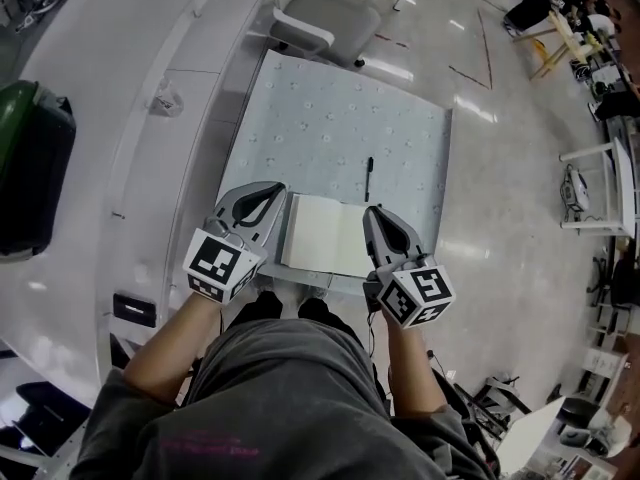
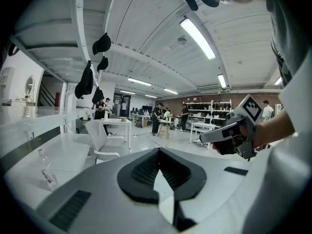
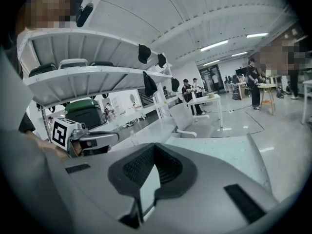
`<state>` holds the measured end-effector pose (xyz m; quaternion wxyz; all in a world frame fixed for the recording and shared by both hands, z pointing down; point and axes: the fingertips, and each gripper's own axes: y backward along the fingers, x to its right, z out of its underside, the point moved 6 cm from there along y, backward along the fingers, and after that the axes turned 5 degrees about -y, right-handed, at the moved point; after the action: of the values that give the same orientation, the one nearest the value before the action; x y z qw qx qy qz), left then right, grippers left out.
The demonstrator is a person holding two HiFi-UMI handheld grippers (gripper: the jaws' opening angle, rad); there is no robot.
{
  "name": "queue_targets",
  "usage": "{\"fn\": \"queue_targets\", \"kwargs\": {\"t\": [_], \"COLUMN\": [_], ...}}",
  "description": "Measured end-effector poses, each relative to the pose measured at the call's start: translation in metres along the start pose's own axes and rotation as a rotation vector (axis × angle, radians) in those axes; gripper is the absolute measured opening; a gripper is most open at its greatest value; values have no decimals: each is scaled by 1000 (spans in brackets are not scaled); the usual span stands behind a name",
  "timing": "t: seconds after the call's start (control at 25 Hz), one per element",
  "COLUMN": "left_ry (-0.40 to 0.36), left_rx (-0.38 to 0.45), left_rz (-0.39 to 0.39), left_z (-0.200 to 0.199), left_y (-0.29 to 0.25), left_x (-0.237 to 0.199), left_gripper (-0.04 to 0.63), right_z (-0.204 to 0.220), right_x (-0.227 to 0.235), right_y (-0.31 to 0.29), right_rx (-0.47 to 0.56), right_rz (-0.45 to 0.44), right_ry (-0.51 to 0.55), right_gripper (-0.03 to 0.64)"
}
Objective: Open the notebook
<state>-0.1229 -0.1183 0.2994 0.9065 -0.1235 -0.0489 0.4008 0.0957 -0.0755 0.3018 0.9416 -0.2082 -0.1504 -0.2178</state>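
Since the notebook (image 1: 325, 233) already lay open between them, the left gripper (image 1: 268, 194) and right gripper (image 1: 373, 212), both closed and empty, probably needed only to back away.

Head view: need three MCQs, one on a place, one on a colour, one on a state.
1. Where does the pen lie?
A) on the mat, past the far edge of the notebook
B) in the middle of the pages
C) on the floor

2. What colour are the pages that show?
A) blue
B) white
C) black

3. How is the notebook?
A) shut
B) standing on edge
C) open and lying flat

Answers: 1 A, the pen rests on the patterned mat just beyond the book's far edge. 2 B, the pages that face up are plain white. 3 C, the pages lie spread and face up on the mat.
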Motion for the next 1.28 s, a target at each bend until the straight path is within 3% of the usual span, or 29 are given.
{"fn": "queue_targets", "kwargs": {"t": [0.72,1.28], "left_ry": [17,28], "left_rx": [48,70], "left_rz": [-1,12], "left_z": [-24,-34], "left_y": [6,3], "left_x": [-12,-14], "left_gripper": [2,0], "right_z": [-22,-31], "right_x": [-21,-26], "right_y": [-9,-17], "right_rx": [33,41], "right_rz": [-47,-77], "right_ry": [81,73], "right_gripper": [3,3]}}
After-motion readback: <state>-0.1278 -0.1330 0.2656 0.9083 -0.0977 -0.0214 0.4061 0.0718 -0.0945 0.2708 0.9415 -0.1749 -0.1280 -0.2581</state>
